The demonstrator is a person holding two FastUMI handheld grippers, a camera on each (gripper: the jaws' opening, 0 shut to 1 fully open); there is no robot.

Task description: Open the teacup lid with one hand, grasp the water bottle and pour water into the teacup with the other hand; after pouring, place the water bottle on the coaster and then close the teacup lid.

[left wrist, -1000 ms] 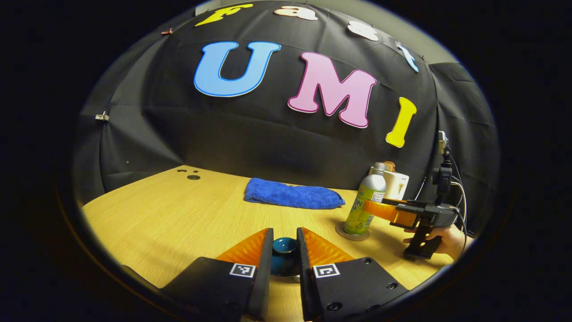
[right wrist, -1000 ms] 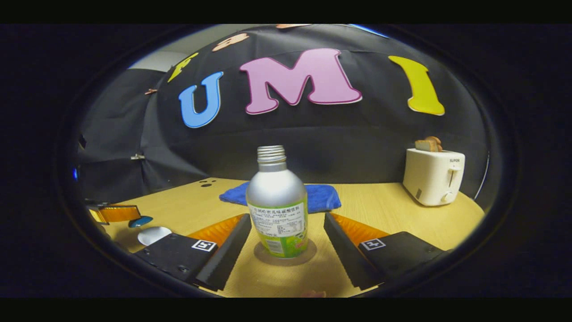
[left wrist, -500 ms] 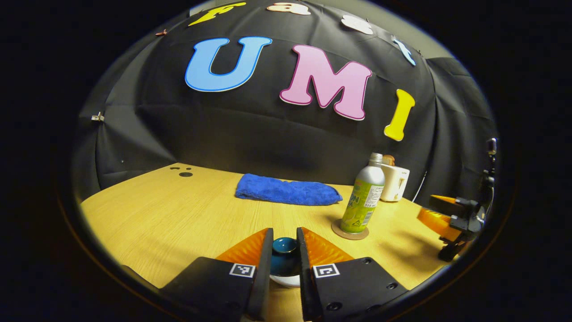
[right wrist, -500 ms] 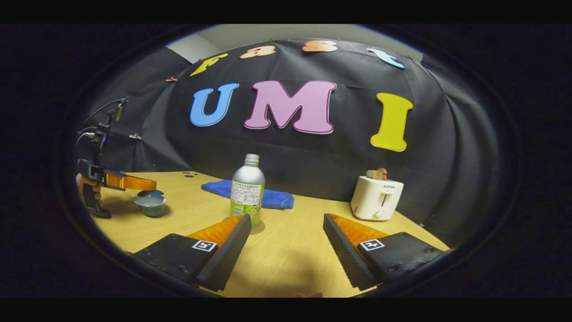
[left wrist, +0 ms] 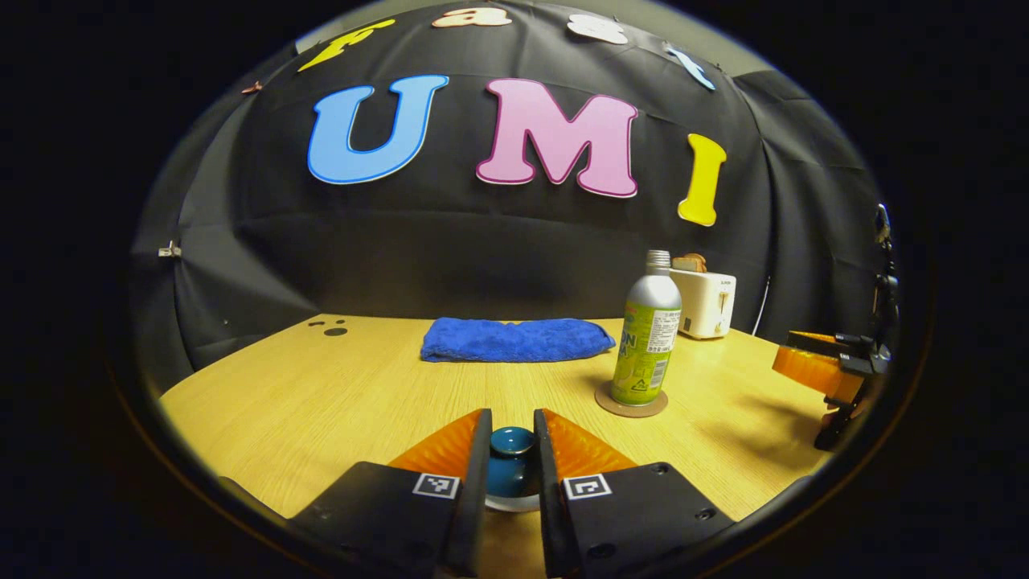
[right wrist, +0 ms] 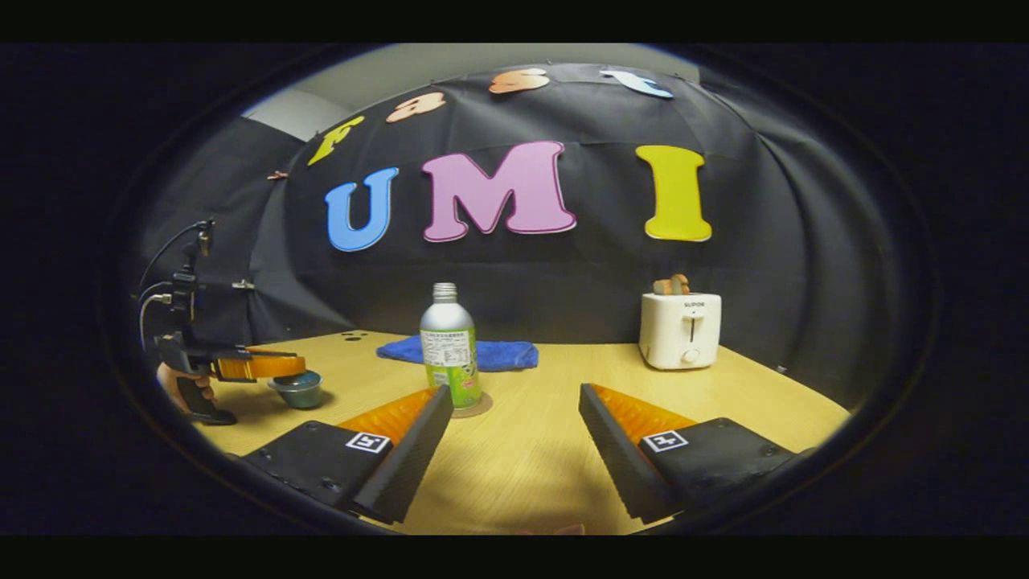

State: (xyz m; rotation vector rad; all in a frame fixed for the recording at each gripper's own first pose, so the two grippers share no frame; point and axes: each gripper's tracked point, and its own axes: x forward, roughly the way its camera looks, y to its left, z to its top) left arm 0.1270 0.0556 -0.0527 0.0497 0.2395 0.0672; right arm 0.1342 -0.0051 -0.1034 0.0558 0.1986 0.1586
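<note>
Left gripper view: the left gripper (left wrist: 512, 450) has its fingers clenched on the knob of the teacup lid (left wrist: 511, 444), exactly as a second ago, but the lid now sits lower over the pale teacup (left wrist: 512, 504) rim, so the closing looks nearly done. The water bottle (left wrist: 645, 338) stands upright on the coaster (left wrist: 631, 404) at about 2 o'clock from the lid. The right gripper (left wrist: 820, 366), which a second ago reached around the bottle, has pulled well away to 3 o'clock at the table (left wrist: 321, 394) edge. That suggests pouring and placing are finished.

Right gripper view: the right gripper (right wrist: 510, 422) has backed off, fingers released and wide apart with nothing between them; the bottle (right wrist: 448, 346), large and close a second ago, is now smaller at 12 o'clock, on its coaster (right wrist: 474, 408). At 9 o'clock the left gripper (right wrist: 265, 367) sits over the teacup (right wrist: 297, 392). What is left, I judge, is seating the lid and letting go
</note>
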